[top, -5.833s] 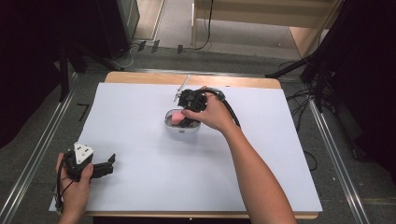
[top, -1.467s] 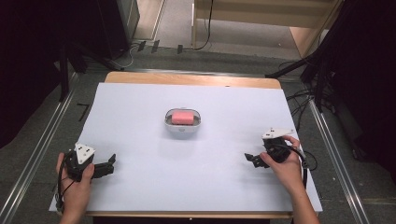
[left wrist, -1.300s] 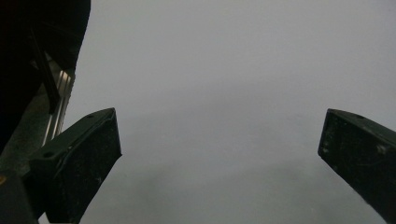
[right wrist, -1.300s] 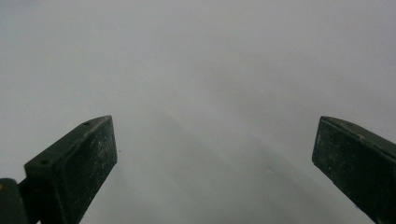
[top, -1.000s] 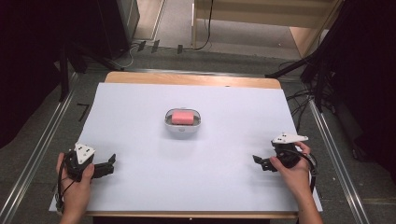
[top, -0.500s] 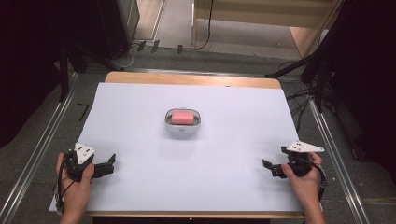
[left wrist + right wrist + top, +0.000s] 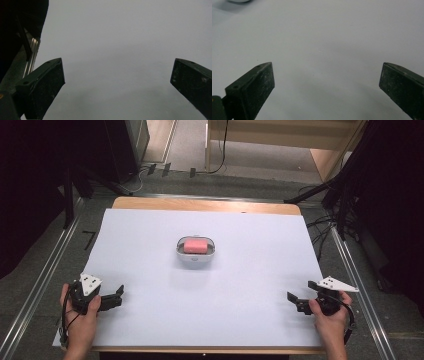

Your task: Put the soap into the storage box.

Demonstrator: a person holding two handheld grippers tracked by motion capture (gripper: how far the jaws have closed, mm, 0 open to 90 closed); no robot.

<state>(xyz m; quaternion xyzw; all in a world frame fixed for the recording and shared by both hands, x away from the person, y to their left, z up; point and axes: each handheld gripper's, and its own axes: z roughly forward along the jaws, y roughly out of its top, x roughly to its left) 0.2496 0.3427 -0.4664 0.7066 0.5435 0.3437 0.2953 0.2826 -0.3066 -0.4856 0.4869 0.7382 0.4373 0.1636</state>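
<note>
Pink block [image 7: 195,246] sits inside the small white bowl [image 7: 195,251] at the middle of the bench [image 7: 250,320] — placement looks done. Left tool [image 7: 118,296] rests at the near left corner, jaws spread, nothing between them. Right tool [image 7: 295,301] at the near right edge, likewise released and empty, well apart from the bowl. Nothing obvious left to do.

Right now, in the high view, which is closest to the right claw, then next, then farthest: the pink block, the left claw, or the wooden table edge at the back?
1. Pink block, in the white dish, table's middle.
2. Left claw, near-left corner.
3. Wooden table edge, far side.
Measured from the right claw, near-right corner.
</note>
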